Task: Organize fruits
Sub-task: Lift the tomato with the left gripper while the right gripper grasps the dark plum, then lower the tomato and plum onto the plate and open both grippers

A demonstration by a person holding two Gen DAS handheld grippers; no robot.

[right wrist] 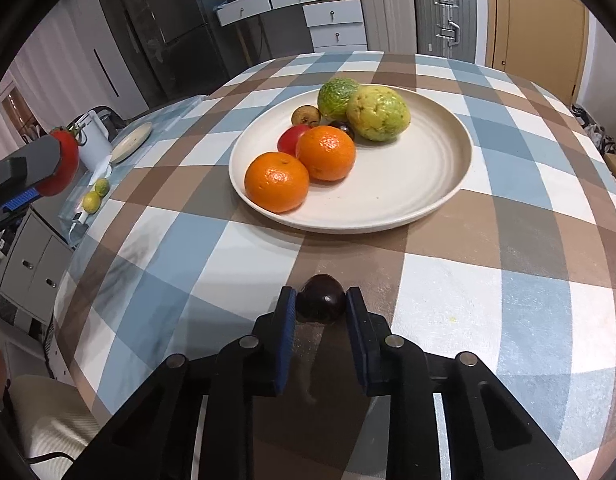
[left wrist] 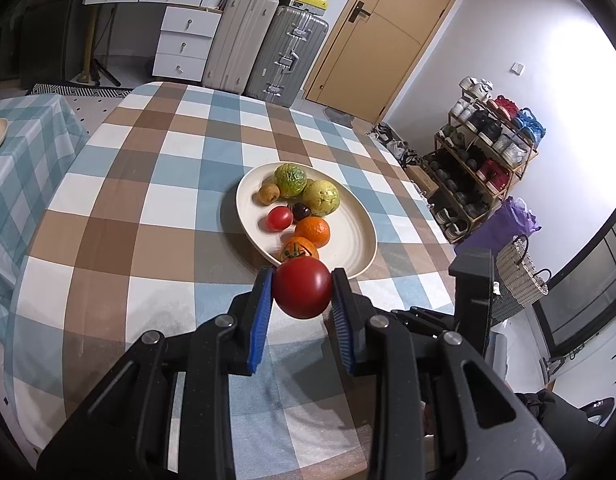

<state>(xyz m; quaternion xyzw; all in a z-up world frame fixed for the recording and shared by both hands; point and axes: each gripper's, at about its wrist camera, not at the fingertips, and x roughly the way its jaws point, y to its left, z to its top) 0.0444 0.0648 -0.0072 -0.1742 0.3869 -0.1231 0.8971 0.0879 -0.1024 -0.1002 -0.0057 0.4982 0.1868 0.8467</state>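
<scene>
Fruit fills the far side of the cream plate (right wrist: 440, 184) on my checked tabletop (right wrist: 508, 300): two oranges (right wrist: 277, 181) side by side at the near-left rim, a small red tomato (right wrist: 291, 139) tucked behind them, a dark plum (right wrist: 345, 128) just showing past the second orange, a little brown fruit (right wrist: 305, 115) and two knobbly green-yellow fruits (right wrist: 378, 113) at the back, pressed together. The right half of the plate is bare.

My left hand-held gripper (left wrist: 302, 294) has its blue pads closed against both sides of a big red tomato (left wrist: 302, 289), held clear of the cloth just short of the plate's near rim; the skin is smooth, glossy and deep red. From the right wrist view the same tomato shows at the far left, a green stalk on top.

My right hand-held gripper (right wrist: 321, 306) sits low at the tabletop, well short of the plate, with a dark purple plum (right wrist: 322, 299) between its fingertips. The left pad touches it; whether the right pad does I cannot tell, nor whether it is truly clamped. The plum is small, round and nearly black, with a shine on top
</scene>
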